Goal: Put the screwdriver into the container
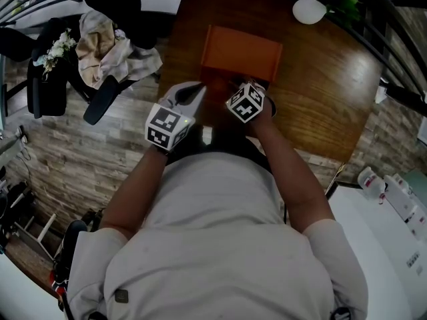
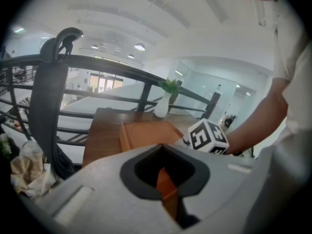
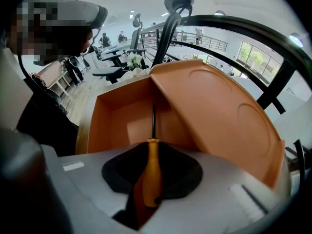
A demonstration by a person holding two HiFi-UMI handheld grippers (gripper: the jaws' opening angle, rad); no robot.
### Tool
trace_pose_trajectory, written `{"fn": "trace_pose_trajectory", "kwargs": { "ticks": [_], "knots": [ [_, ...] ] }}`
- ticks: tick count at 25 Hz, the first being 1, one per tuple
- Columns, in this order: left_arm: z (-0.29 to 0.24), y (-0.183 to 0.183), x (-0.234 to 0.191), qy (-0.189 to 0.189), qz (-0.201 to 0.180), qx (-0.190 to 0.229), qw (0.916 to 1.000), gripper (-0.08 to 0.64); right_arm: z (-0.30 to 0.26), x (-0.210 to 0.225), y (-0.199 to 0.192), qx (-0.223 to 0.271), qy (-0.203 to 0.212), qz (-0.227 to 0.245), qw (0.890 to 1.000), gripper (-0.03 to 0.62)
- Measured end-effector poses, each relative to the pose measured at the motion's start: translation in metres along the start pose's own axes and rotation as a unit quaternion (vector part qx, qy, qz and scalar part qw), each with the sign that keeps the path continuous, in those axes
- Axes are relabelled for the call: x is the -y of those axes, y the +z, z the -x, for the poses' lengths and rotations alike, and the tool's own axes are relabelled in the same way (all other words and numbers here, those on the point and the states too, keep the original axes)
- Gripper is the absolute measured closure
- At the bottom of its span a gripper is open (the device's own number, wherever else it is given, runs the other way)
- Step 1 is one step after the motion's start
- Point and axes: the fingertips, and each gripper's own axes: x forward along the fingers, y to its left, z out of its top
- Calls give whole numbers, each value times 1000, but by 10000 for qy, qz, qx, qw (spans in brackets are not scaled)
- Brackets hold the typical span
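An orange container [image 1: 240, 52] sits on the round wooden table [image 1: 320, 92] in front of me. In the right gripper view its lid [image 3: 219, 116] stands tilted up over the open inside [image 3: 117, 121]. My right gripper [image 3: 151, 179] is shut on a screwdriver [image 3: 152, 165] with a yellow-orange handle, and its dark shaft points down into the box. In the head view that gripper [image 1: 237, 89] hangs at the container's near edge. My left gripper [image 1: 197, 92] is at the near left corner, and a thin orange edge of the lid shows between its closed jaws [image 2: 165, 189].
A white vase with a green plant [image 1: 309, 10] stands at the table's far edge. Black railing bars run behind the table. A chair with crumpled cloth [image 1: 100, 45] stands on the floor to the left, and a white counter [image 1: 393, 245] lies at the lower right.
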Motion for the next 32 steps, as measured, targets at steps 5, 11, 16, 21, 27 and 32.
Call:
{"fn": "trace_pose_trajectory", "kwargs": {
  "ticks": [5,11,16,21,27,32],
  "knots": [
    [1,-4,-1,-47,7,-21,10000,557,-1,1,0,36,-68,-80,9999,509],
    [2,-2,1,-114,4,-32,9999,555,-2,2,0,49,-194,-166,9997,494],
    [7,2,5,-206,-86,-17,9998,557,2,1,3,104,-309,-212,9992,468],
    [17,5,7,-253,-203,-4,9995,555,14,-3,8,218,-402,-299,9985,462],
    [33,17,14,-363,-365,74,9986,555,34,-9,15,383,-577,-522,9962,462],
    [46,29,24,-482,-493,148,9975,557,56,-17,17,522,-721,-732,9933,462]
  ]
}}
